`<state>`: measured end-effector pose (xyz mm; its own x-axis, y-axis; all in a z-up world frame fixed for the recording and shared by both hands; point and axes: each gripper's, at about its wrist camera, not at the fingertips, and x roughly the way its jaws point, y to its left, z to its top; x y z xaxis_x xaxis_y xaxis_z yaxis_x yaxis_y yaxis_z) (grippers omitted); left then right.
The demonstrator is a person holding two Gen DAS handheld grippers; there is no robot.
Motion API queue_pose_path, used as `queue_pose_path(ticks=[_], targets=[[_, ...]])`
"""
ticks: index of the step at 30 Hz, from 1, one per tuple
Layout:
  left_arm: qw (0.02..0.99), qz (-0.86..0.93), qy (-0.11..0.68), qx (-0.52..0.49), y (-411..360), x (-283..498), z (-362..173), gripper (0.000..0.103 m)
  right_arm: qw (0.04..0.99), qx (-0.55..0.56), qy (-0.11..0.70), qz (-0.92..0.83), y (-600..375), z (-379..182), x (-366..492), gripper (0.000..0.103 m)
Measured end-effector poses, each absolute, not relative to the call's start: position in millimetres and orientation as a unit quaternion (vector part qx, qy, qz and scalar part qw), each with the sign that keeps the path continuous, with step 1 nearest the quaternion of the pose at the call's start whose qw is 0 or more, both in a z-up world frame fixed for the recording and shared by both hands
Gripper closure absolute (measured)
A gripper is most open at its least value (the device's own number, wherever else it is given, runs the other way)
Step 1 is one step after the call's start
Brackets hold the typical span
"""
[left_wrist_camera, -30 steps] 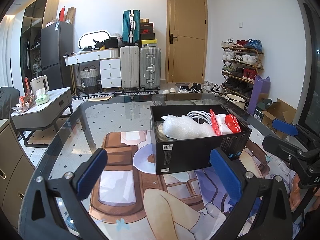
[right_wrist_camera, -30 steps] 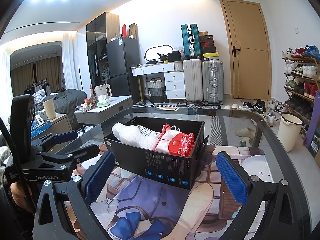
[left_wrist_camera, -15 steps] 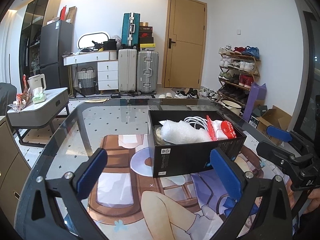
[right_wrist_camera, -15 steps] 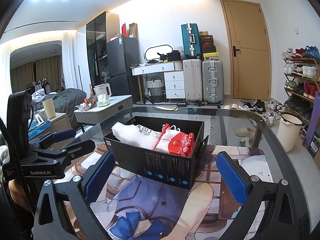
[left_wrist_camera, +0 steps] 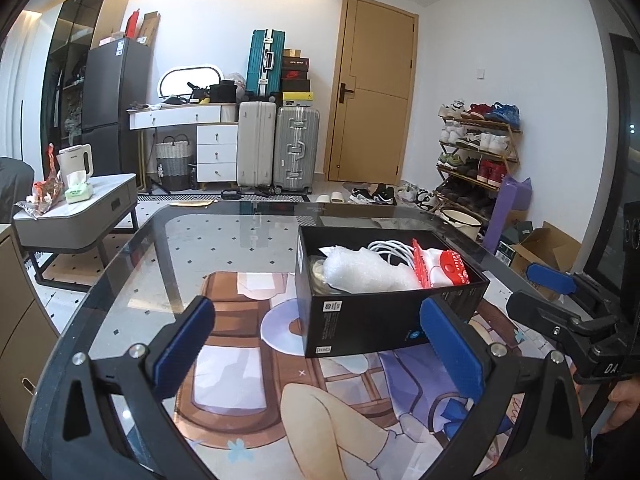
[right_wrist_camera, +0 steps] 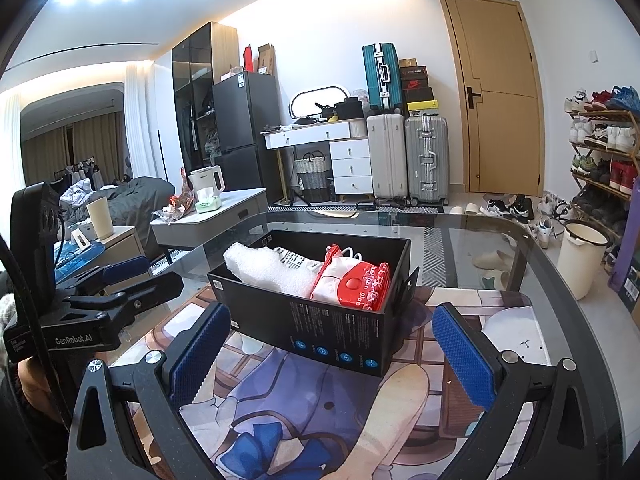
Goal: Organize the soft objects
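A black box (left_wrist_camera: 372,320) (right_wrist_camera: 320,320) stands on the glass table (left_wrist_camera: 180,248) over a printed mat. It holds white bubble wrap (left_wrist_camera: 360,272) (right_wrist_camera: 268,268), a white cable (left_wrist_camera: 390,246) and a red and white packet (left_wrist_camera: 444,268) (right_wrist_camera: 356,288). My left gripper (left_wrist_camera: 320,344) is open and empty, held in front of the box. My right gripper (right_wrist_camera: 328,352) is open and empty, also in front of the box. Each gripper shows in the other's view, the right one (left_wrist_camera: 560,312) at the right and the left one (right_wrist_camera: 120,292) at the left.
A grey side table (left_wrist_camera: 76,216) with a kettle and tissues stands left of the glass table. Suitcases (left_wrist_camera: 276,148), a white dresser, a door and a shoe rack (left_wrist_camera: 476,156) line the far wall. A cardboard box (left_wrist_camera: 544,248) and a bucket (right_wrist_camera: 580,256) sit on the floor at right.
Both grippers have drawn back and up a little from the box. The box and its contents have not moved. Both grippers stay open.
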<state>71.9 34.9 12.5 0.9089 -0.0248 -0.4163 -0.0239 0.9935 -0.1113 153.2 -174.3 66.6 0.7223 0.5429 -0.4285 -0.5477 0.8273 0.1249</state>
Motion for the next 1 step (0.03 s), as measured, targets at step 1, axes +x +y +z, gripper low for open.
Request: queue_pose_path(ticks=[1], targets=[[0.975,-0.005,0.217,-0.056,33.1,73.5,11.9,0.000,0.928,-0.005,0.230,0.294,-173.4,66.0,152.5,0.001]])
